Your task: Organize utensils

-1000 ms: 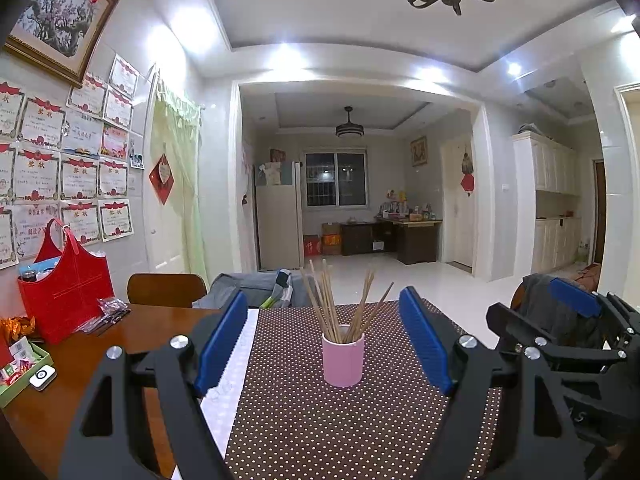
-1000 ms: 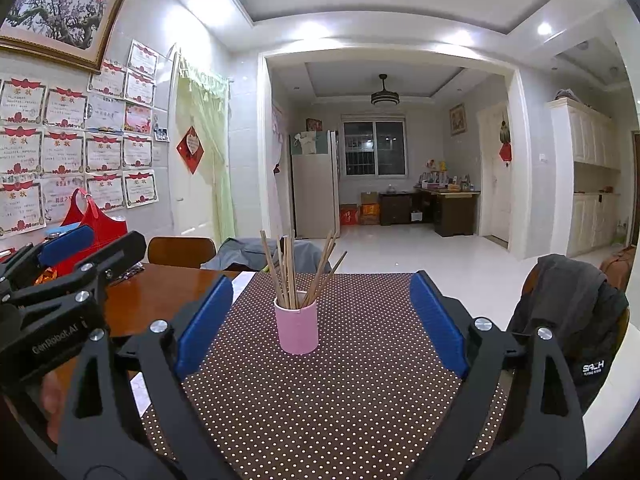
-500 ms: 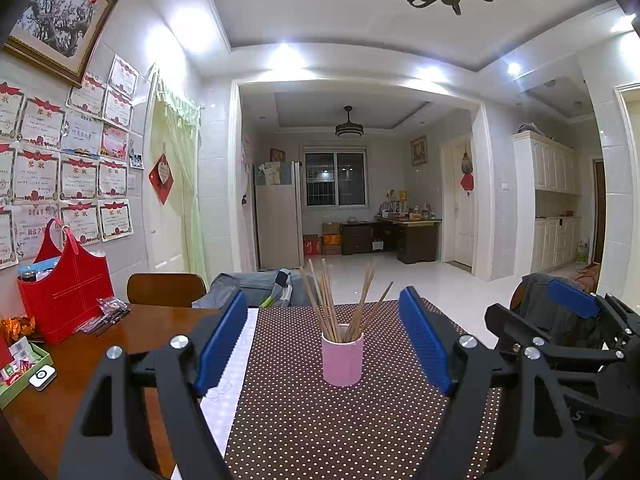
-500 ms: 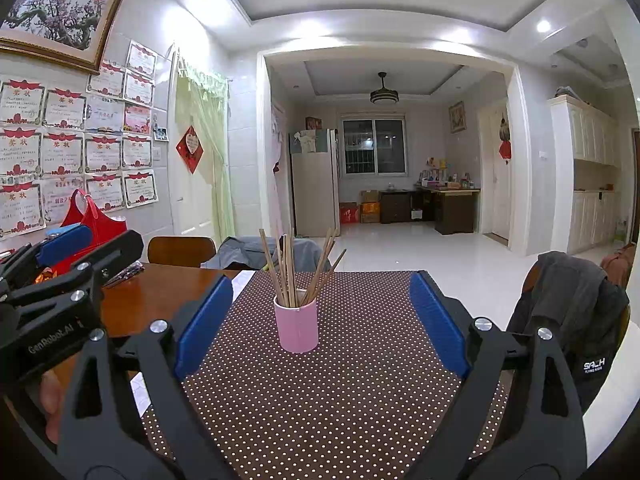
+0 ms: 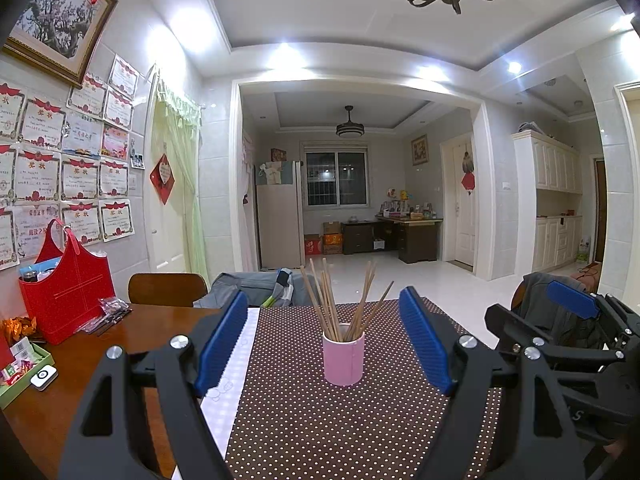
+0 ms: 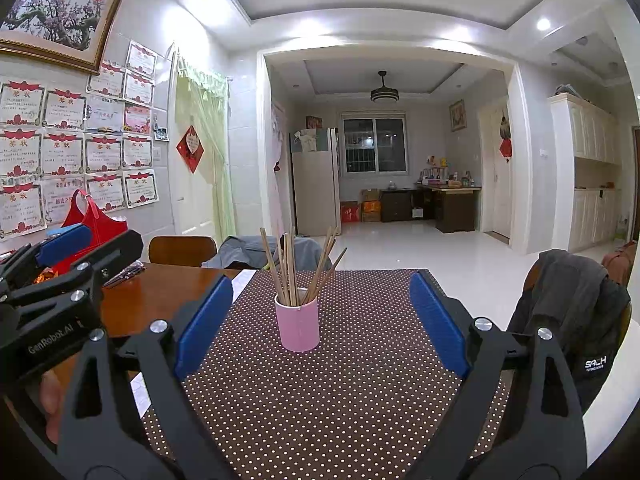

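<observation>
Left wrist view: the left gripper [image 5: 324, 340] is held above the near end of a dotted brown table runner [image 5: 320, 432], with its blue pads spread wide and nothing between them. A pink cup [image 5: 343, 358] stands upright on the runner, ahead of the pads and roughly centred between them. A bundle of wooden chopsticks [image 5: 340, 304] is seen standing in the cup, fanned out at the tips. The right gripper [image 5: 568, 320] is visible at the right edge of this view, level with the left one.

In the right wrist view the right gripper [image 6: 322, 320] is likewise spread, empty, and aimed at the same cup, which appears slightly left of centre. No loose utensils can be found on the runner in either view. A red bag [image 5: 66, 284] and small items are noted on the bare wood table [image 5: 80, 380] to the left, well apart from the cup.

Judgement: all visible chopsticks are already collected in the cup, so the sorting step appears finished or nearly so. If anything remains, a straightening of the splayed sticks would be called for, with one gripper steadying the cup against tipping.
</observation>
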`<action>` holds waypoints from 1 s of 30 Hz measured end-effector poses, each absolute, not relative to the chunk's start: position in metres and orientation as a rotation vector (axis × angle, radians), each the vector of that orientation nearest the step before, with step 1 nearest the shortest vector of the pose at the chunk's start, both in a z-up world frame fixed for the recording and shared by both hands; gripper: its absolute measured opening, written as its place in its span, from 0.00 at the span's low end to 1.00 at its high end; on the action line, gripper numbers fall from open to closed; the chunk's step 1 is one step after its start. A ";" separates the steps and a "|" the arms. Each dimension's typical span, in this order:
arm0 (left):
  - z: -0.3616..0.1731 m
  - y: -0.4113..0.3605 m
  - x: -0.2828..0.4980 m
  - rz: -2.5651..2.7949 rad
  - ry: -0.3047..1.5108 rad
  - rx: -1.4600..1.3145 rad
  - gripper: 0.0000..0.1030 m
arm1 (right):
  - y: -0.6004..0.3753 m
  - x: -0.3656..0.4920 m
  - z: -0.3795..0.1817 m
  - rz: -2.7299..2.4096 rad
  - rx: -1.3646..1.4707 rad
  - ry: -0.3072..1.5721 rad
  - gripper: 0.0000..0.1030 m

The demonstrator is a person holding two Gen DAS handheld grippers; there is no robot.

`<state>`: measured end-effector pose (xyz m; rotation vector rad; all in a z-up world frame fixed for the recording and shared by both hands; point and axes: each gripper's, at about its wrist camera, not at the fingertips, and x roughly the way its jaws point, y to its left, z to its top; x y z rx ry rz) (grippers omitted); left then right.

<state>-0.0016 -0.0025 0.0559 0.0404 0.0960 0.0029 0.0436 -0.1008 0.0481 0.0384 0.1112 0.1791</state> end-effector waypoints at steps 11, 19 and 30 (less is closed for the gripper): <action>0.056 0.000 -0.002 0.003 0.099 0.041 0.75 | -0.099 0.043 0.047 0.179 0.041 0.118 0.86; 0.056 0.002 -0.003 0.003 0.101 0.042 0.75 | -0.099 0.043 0.047 0.180 0.043 0.119 0.86; 0.056 0.001 -0.003 0.003 0.101 0.043 0.75 | -0.098 0.042 0.047 0.180 0.045 0.120 0.86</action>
